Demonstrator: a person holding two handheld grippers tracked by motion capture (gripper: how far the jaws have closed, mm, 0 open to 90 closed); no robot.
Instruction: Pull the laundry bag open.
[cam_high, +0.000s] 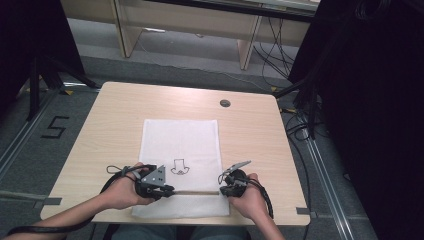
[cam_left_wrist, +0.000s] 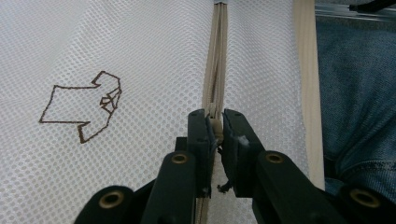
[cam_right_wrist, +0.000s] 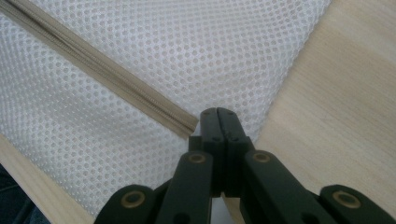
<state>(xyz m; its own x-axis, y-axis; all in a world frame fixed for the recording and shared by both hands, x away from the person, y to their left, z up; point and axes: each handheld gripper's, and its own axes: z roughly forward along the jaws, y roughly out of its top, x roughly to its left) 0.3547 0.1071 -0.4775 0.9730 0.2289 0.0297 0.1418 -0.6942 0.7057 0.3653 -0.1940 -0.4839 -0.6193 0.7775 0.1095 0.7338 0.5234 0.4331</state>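
A white mesh bag (cam_high: 180, 137) lies flat on the wooden table (cam_high: 115, 115), with a small shirt outline (cam_high: 180, 167) drawn on it. A beige zipper (cam_high: 197, 192) runs across its near end. My left gripper (cam_high: 170, 190) is at the zipper's left part. In the left gripper view, my left gripper (cam_left_wrist: 215, 125) is shut on the beige zipper pull (cam_left_wrist: 215, 123), with the zipper (cam_left_wrist: 215, 56) running away ahead. My right gripper (cam_high: 221, 190) is at the zipper's right end. There my right gripper (cam_right_wrist: 218, 112) has its jaws pressed together on the mesh bag (cam_right_wrist: 210, 46), beside the zipper (cam_right_wrist: 93, 63) end.
A round cable hole (cam_high: 225, 103) sits in the table's far right part. Bare table (cam_right_wrist: 336, 116) lies right of the bag. The person's jeans (cam_left_wrist: 355, 93) are just past the table's near edge. A floor mark "5" (cam_high: 54, 127) lies at the left, and dark stands flank the table.
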